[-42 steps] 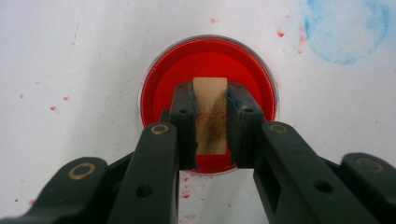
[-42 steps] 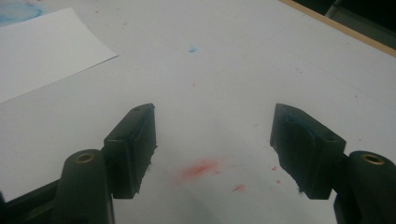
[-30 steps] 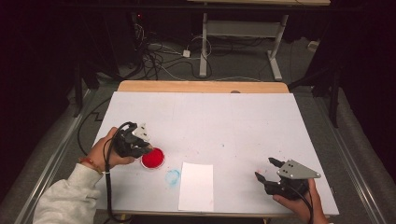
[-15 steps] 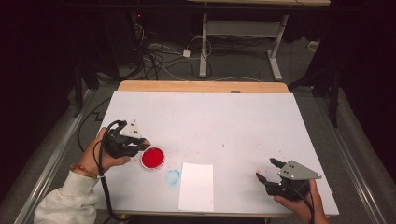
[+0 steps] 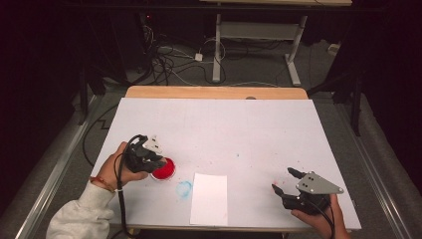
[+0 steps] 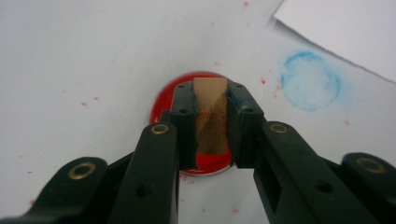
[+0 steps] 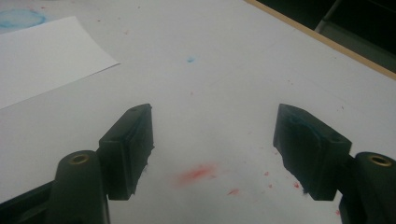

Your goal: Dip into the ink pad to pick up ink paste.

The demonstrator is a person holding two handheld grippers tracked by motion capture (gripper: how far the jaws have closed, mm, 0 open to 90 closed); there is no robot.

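A round red ink pad [image 5: 165, 170] lies on the white table cover [image 5: 229, 129] at the front left. My left gripper [image 5: 151, 158] is shut on a small wooden block [image 6: 210, 112], whose far end points down at the red pad [image 6: 163, 105]; I cannot tell whether they touch. Red specks mark the block's face. A white paper sheet [image 5: 209, 198] lies at the front middle. At the front right, my right gripper [image 5: 282, 179] is open, its jaws wide apart over bare cover, as the right gripper [image 7: 215, 140] view shows.
A blue ring stain [image 5: 183, 188] sits between the pad and the paper, and the blue ring stain [image 6: 310, 80] lies right of the block. A red smear [image 7: 196, 174] marks the cover under the right jaws. The table's wooden far edge [image 5: 214, 92] borders a floor with cables.
The left gripper drew back to the left of the red pad, then returned so the block is over it. The right gripper has not moved.
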